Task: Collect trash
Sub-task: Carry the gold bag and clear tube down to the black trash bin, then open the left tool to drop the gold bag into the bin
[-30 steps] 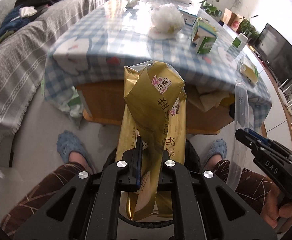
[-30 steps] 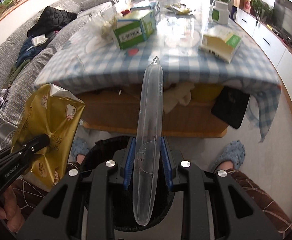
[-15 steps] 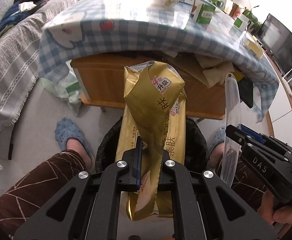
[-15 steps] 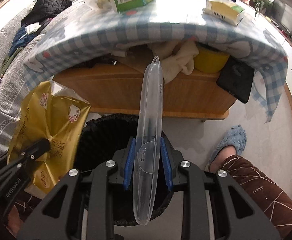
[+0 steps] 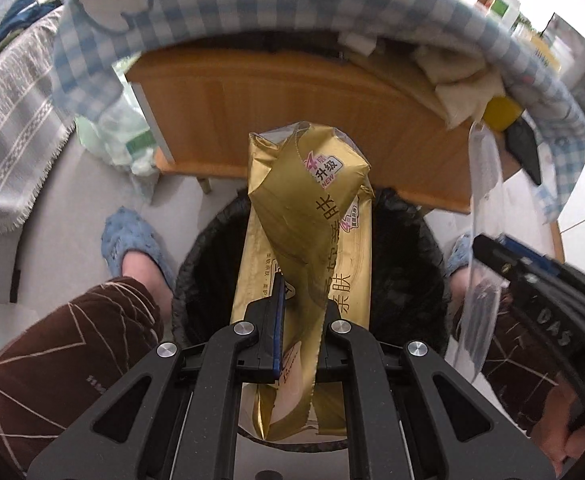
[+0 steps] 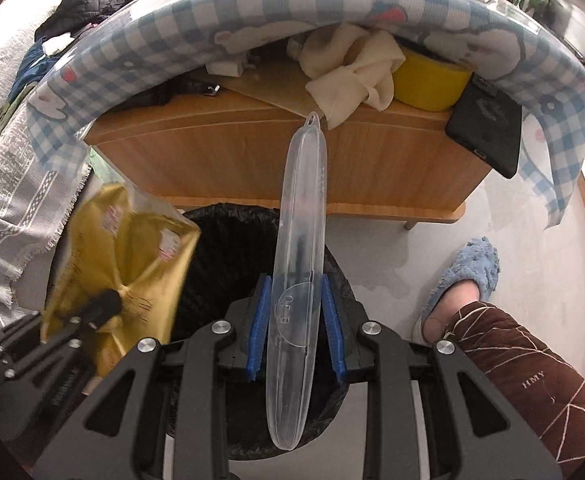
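gold foil tissue wrapper point(image 5: 312, 216), crumpled and empty-looking, is pinched in the left tool point(image 5: 298, 332). right tool point(image 6: 295, 320) is clamped on a long clear plastic toothbrush case point(image 6: 298, 272) between its blue pads point(image 6: 258, 328).

change over the last second: both views have swung down from the checked-cloth worktop point(image 6: 252, 20) top to its underside and the floor. round bin with black bag liner point(image 5: 408, 272), barely visible a second ago, now sits right under both loads. right view shows the case lying across the bin mouth point(image 6: 228, 248), wrapper at the bin's left rim.

read: transport is basically done, this is the drop step. neither item released yet. next should be opening both tools. risk: case is long and could bridge the rim or tip out; wrapper is light and may cling to a pad. more boxes on the worktop, so task isn't finished.
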`<state>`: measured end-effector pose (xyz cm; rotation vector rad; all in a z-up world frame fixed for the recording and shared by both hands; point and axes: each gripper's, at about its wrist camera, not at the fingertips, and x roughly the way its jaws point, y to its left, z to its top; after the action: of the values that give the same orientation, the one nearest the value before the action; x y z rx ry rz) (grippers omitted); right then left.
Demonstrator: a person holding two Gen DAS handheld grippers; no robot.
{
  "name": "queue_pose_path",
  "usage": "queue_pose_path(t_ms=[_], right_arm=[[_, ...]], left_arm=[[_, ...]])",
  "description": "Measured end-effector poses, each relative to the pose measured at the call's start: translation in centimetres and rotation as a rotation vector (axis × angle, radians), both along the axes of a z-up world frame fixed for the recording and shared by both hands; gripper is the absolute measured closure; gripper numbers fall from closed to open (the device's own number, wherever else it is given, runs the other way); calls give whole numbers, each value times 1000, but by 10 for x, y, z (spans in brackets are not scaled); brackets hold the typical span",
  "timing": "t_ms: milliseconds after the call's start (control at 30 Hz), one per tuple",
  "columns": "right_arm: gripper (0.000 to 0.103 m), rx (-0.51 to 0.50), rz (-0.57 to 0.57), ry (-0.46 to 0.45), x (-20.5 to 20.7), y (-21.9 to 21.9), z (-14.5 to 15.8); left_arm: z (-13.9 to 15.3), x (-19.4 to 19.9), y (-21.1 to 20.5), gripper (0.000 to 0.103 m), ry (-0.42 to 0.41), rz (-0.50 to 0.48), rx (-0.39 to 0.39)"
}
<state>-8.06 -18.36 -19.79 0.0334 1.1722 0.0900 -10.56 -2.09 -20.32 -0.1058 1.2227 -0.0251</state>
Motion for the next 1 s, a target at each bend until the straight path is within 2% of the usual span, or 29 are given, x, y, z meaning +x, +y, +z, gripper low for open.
queue_pose_path(t_ms=[133, 267, 500, 633, 700, 767, 800, 867, 933, 1000], right_arm=[[78, 2, -22, 17, 0, -4, -6], [78, -3, -40, 27, 2, -8, -10], [78, -8, -54, 37, 2, -10, -13], [78, -2, -52, 30, 1, -10, -12], [78, 2, -51, 25, 0, -10, -10], [78, 4, -53, 19, 0, -10, -8], [78, 8, -56, 15, 0, -10, -7], [78, 15, -53, 10, 0, -9, -4], [78, 21, -46, 1, 0, -7, -2], [78, 30, -38, -3, 1, -4, -1]], left_arm=[[-16, -2, -11, 96, 1, -28, 44], [-29, -4, -19, 96, 20, -52, 35], [-38, -8, -35, 96, 21, -99, 58], [-35, -8, -36, 92, -6, -116, 87], [-30, -9, -36, 85, -24, -113, 96], [-23, -9, -33, 64, -44, -95, 91], [-20, -9, -30, 57, -51, -83, 87], [-13, -8, -21, 37, -70, -52, 75], [-6, -7, -13, 31, -95, -39, 70], [1, -6, -5, 20, -122, -24, 69]])
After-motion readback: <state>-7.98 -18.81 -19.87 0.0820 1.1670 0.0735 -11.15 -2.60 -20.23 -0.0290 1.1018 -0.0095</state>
